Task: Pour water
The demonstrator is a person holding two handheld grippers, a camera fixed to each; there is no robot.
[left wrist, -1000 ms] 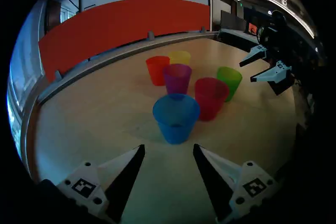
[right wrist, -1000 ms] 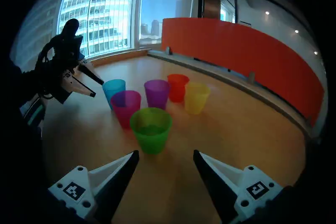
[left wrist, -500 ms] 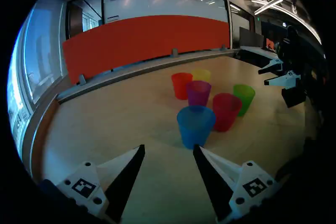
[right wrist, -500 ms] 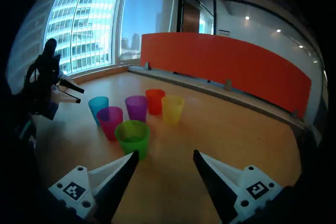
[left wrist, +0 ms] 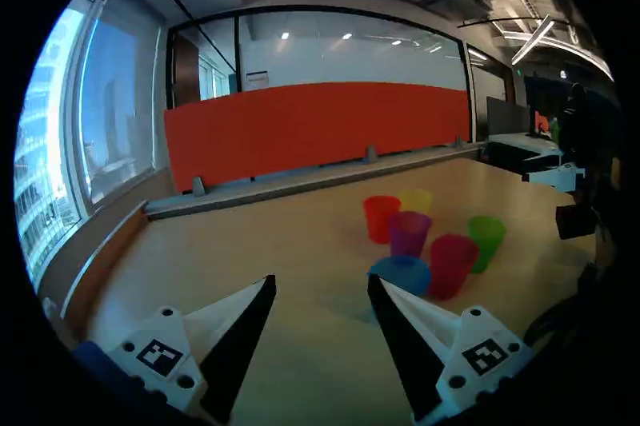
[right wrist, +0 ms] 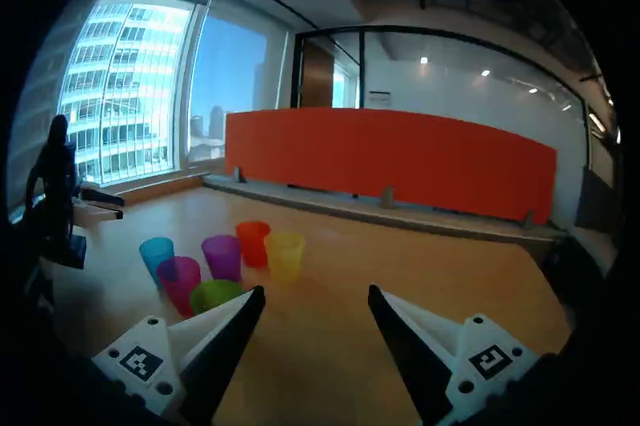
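Surroundings: a long orange partition (left wrist: 320,126) runs along the far edge of the wooden desk (left wrist: 240,266), with a glass wall behind it. Tall windows (right wrist: 128,90) stand on one side.
Cups: six plastic cups stand upright in a tight cluster on the desk: the blue cup (left wrist: 398,270), pink cup (left wrist: 450,264), purple cup (left wrist: 409,232), orange cup (left wrist: 381,218), yellow cup (left wrist: 418,200) and green cup (left wrist: 486,242).
Water: I cannot tell whether any cup holds water.
In the way: in the left gripper view the blue cup is nearest, its lower part hidden behind one finger of the left tool (left wrist: 320,280), and the pink cup stands just beside it. In the right gripper view the green cup is nearest, partly hidden behind one finger of the right tool (right wrist: 316,292).
Left tool: fingers spread wide, nothing between them, touching nothing, held short of the cluster.
Right tool: fingers likewise spread wide, holding nothing and touching no cup.
Open room: there is bare desk between the cluster and the partition. A broad bare stretch lies left of the cups in the left gripper view and right of them in the right gripper view.
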